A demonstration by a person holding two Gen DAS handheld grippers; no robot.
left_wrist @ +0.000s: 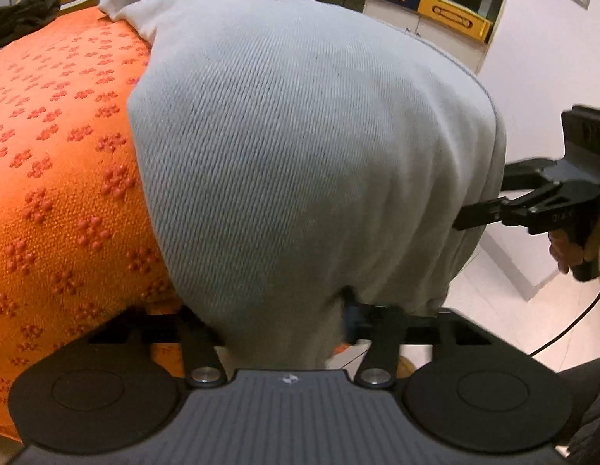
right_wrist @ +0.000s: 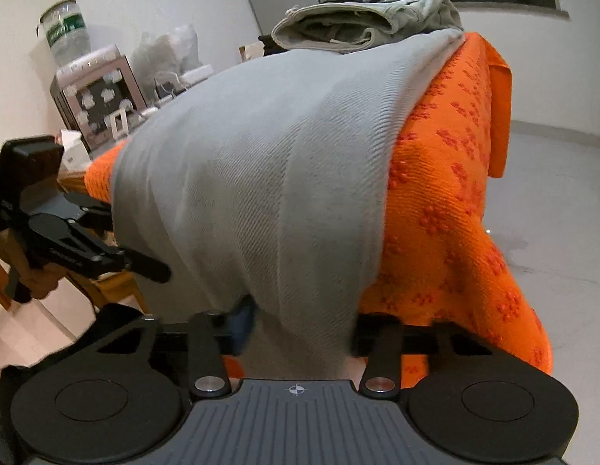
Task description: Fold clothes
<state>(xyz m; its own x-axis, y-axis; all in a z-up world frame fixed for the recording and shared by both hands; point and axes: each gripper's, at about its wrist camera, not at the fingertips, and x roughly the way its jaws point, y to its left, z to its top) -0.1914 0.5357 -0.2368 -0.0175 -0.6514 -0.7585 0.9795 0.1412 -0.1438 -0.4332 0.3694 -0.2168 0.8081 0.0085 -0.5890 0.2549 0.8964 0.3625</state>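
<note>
Both grippers are pinching the near hem of a grey garment (left_wrist: 300, 147). Left gripper (left_wrist: 276, 329) is closing its jaws on a bunched fold of the cloth at the bottom of its own view; the fabric is filling the gap between the fingers and hiding the tips. Right gripper (right_wrist: 296, 333) is doing the same at the other end of the hem, its jaws squeezing a gathered fold that is draping over them.

In the left wrist view the right gripper is showing at the right edge, its black finger touching the garment's side, with a person's hand (left_wrist: 567, 252) wrapped around the handle. In the right wrist view the left gripper is showing at the left edge, its finger reaching to the cloth's edge.

The garment is lying stretched along a table covered by an orange cloth (left_wrist: 59, 178) with a raised flower pattern. Its near end is hanging off the table edge into the grippers, and its far end is reaching up to a folded pile (right_wrist: 361, 25) of pale clothes at the far side of the table. A dark garment (left_wrist: 21, 17) is lying at the far left corner in the left wrist view.
</note>
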